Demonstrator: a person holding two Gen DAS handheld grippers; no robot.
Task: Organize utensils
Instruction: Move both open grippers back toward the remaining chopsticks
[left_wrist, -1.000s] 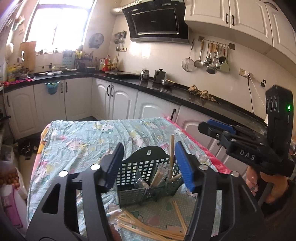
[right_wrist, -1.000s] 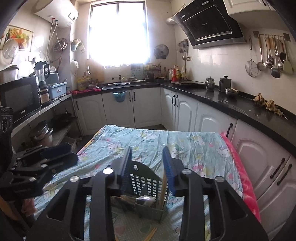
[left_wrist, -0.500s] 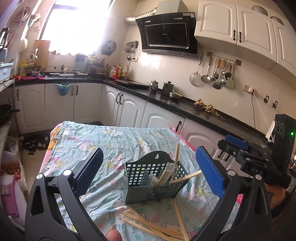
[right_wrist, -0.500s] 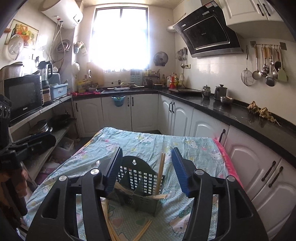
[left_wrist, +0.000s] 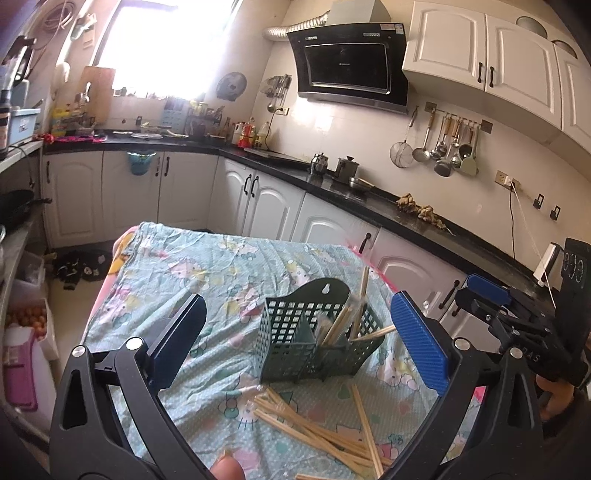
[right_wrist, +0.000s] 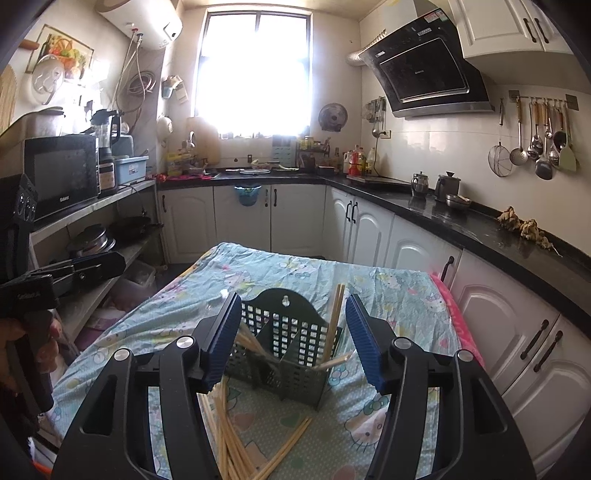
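Wooden chopsticks lie scattered in a loose heap on the cartoon-print tablecloth just in front of my two grippers, closest to the cameras, while a few more stand tilted inside the dark green slotted utensil basket right behind the heap. My left gripper hangs with its jaws spread as wide as they go, nothing pressed between its blue pads; the basket and the heap show in the gap but sit beyond the fingertips. My right gripper is released too, its jaws part-way apart and empty, the basket framed between them without touching either pad. From the right wrist view, the loose chopsticks run from under the left finger toward the near table edge, and the basket shows a divider splitting it into compartments, with sticks leaning in more than one of them. In the left wrist view my right gripper appears at the far right, held in my hand. Beyond the table, white cabinets under a black counter wrap the kitchen, ladles and a strainer hang on a wall rail, a black range hood slants above, and the window glares white at the back.
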